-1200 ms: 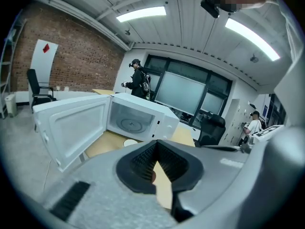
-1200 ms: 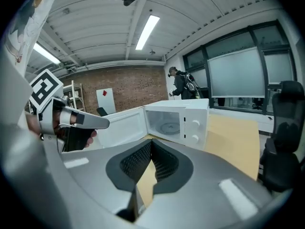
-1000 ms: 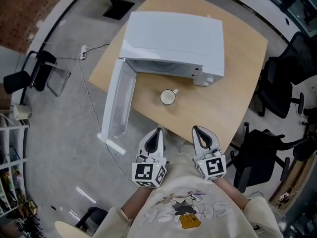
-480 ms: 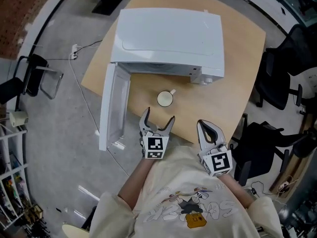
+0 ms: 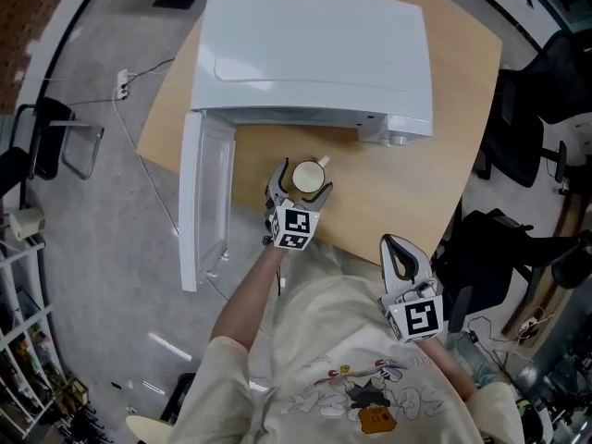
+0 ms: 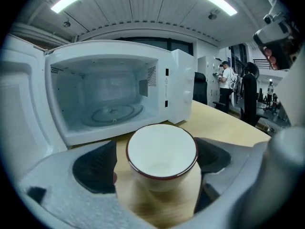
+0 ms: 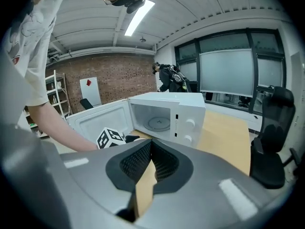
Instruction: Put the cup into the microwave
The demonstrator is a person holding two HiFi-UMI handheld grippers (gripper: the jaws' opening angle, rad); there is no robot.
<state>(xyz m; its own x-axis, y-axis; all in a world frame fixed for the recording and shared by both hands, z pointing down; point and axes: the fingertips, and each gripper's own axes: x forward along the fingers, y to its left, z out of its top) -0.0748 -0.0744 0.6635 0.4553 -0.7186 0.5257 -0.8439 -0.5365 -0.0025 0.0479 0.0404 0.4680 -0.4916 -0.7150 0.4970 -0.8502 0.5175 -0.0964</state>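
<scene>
A white cup (image 5: 306, 175) with a dark red rim stands upright on the wooden table (image 5: 407, 183), in front of the white microwave (image 5: 314, 54). The microwave's door (image 5: 205, 202) hangs wide open to the left, and the left gripper view shows its cavity with the glass turntable (image 6: 112, 113). My left gripper (image 5: 303, 183) straddles the cup (image 6: 162, 151); its jaws are opening, and the dark pads (image 6: 97, 166) stand a little apart from the cup's sides. My right gripper (image 5: 404, 262) hovers shut over the table's near edge, with nothing between its pads (image 7: 151, 161).
Black office chairs (image 5: 532, 54) stand to the right of the table, another (image 5: 481, 266) close to my right gripper. A cable (image 5: 139, 91) trails over the grey floor at the left, near a metal chair (image 5: 55, 146). People (image 6: 224, 80) stand far off.
My left gripper went from shut near my body forward and down to the cup, and its jaws opened round it. The right gripper drifted slightly right and stayed shut.
</scene>
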